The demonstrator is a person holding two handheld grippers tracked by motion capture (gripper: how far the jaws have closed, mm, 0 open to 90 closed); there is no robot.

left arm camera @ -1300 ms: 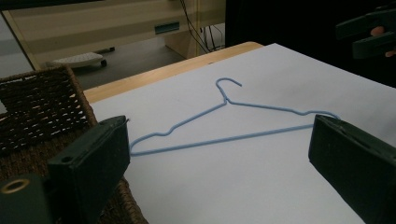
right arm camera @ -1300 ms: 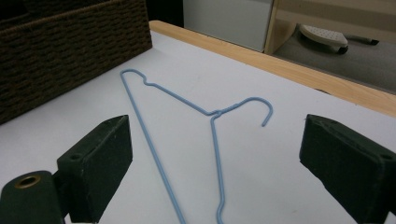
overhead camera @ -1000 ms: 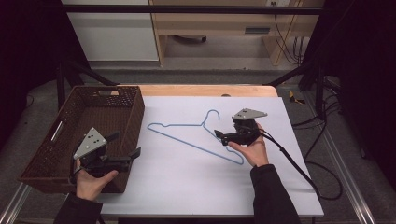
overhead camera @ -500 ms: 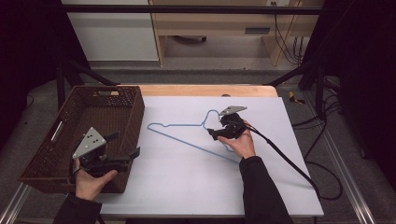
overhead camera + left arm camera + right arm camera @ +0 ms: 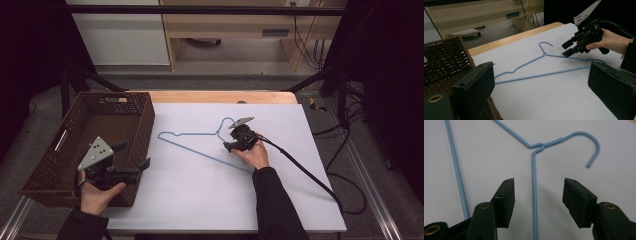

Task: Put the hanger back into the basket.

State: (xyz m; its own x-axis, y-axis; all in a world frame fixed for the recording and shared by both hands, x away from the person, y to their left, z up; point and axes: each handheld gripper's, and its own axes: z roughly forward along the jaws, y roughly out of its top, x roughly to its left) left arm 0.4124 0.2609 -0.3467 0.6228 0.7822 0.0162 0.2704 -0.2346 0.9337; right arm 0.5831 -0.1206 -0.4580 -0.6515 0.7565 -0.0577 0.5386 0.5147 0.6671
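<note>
A blue wire hanger (image 5: pixel 195 150) lies flat on the white table top, its hook pointing to the far side. My right gripper (image 5: pixel 232 145) hovers low over it just below the twisted neck (image 5: pixel 549 143). Its jaws are open and straddle one sloping arm of the wire (image 5: pixel 534 202) without touching it. My left gripper (image 5: pixel 134 155) is held at the near left, beside the basket, open with nothing between its fingers. In the left gripper view the hanger (image 5: pixel 536 75) lies ahead, with the right gripper (image 5: pixel 566 48) over its far end.
A brown wicker basket (image 5: pixel 145 125) stands at the table's left edge, close to my left hand, and looks bare inside (image 5: pixel 446 57). The right gripper's black cable (image 5: pixel 310 175) trails off to the right. A wooden strip (image 5: pixel 215 96) borders the far edge.
My right gripper has moved left and forward from beside the hanger to over its neck, jaws now astride the wire. The left gripper has stayed put.
</note>
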